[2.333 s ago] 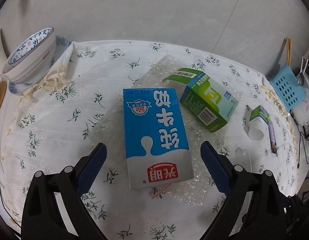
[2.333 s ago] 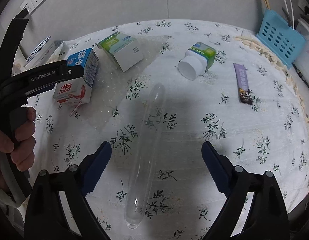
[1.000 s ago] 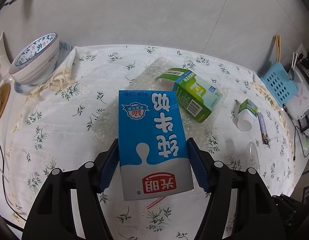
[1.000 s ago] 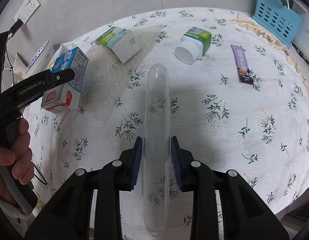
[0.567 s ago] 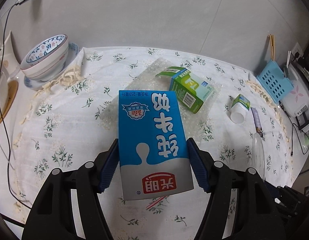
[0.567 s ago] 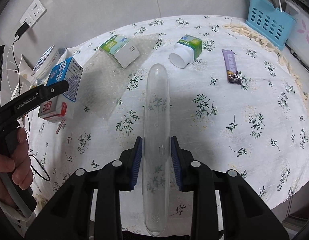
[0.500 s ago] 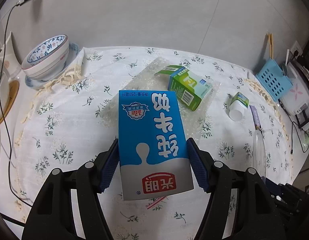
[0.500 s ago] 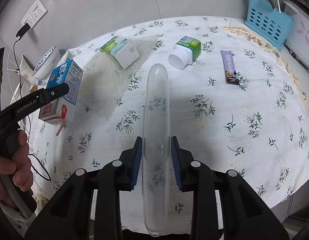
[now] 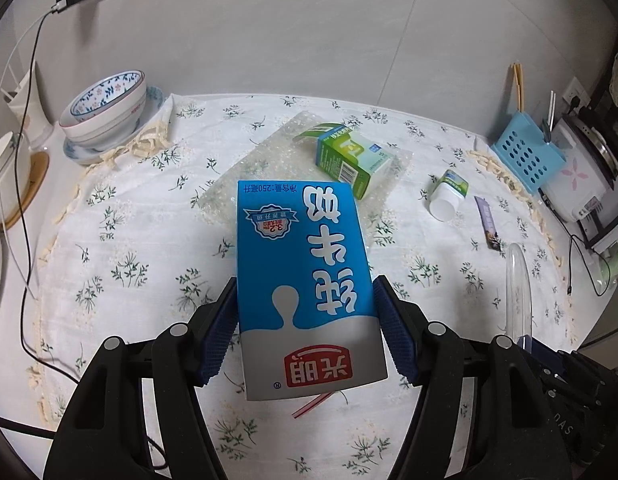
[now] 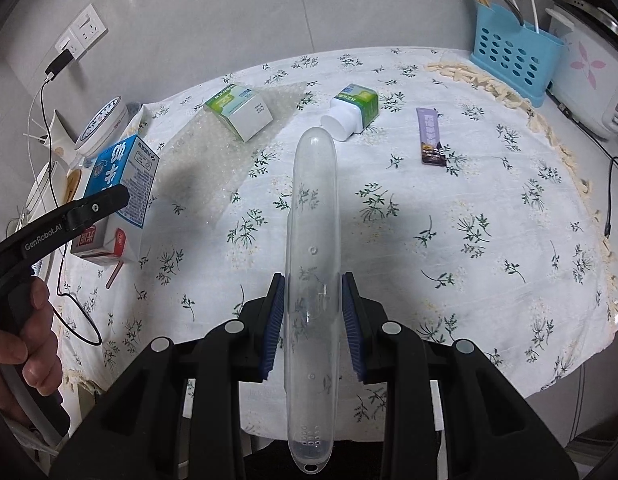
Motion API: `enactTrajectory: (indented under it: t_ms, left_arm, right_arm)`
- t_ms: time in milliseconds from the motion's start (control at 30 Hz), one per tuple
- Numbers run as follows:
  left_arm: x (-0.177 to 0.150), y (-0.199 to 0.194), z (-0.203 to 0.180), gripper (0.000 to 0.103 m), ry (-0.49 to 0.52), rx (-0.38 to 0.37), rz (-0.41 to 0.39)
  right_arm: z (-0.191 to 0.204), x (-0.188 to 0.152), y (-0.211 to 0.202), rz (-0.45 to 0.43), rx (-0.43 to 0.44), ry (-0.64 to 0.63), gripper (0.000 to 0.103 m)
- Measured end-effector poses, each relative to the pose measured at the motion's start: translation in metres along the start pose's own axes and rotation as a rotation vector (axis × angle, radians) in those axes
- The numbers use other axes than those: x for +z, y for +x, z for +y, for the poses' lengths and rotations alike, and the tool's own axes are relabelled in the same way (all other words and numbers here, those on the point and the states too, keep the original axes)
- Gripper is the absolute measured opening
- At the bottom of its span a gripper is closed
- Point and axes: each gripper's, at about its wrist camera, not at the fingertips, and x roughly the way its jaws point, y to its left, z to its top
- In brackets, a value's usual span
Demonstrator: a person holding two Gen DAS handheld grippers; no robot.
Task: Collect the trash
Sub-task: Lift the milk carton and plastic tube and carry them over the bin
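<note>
Blue-and-white milk carton clamped in left tool; right tool grips clear, seemingly empty tube.

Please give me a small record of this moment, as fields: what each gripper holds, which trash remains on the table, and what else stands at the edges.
left gripper: shut on blue and white milk carton, lifted off the table
right gripper: shut on clear plastic tube-shaped case, lifted
trash on floral tablecloth: green and white box on sheet of bubble wrap; small green-labelled white bottle lying on its side; purple sachet
edges: stacked patterned bowls; blue perforated utensil holder
</note>
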Motion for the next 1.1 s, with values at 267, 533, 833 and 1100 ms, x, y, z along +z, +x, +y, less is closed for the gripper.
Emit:
enactTrajectory:
  t_ms: [267,533,833,1100]
  left_arm:
    - [-0.016,-0.014,-0.009,0.064,-0.004,-0.011,-0.007]
    - [-0.032,-0.028,-0.013,0.064,-0.012,-0.009,-0.014]
    - [-0.051,-0.046,-0.022,0.064,-0.02,-0.018,-0.024]
    - [-0.071,-0.057,-0.031,0.064,-0.016,-0.015,-0.021]
  right_arm:
    - [-0.008,-0.011,-0.014,-0.013,-0.002,-0.006,0.027]
    - [-0.013,-0.022,-0.028,-0.023,0.006,-0.017,0.027]
    - [-0.016,-0.033,-0.044,-0.033,0.02,-0.031,0.027]
    - [-0.016,-0.044,-0.055,-0.044,0.031,-0.047,0.027]
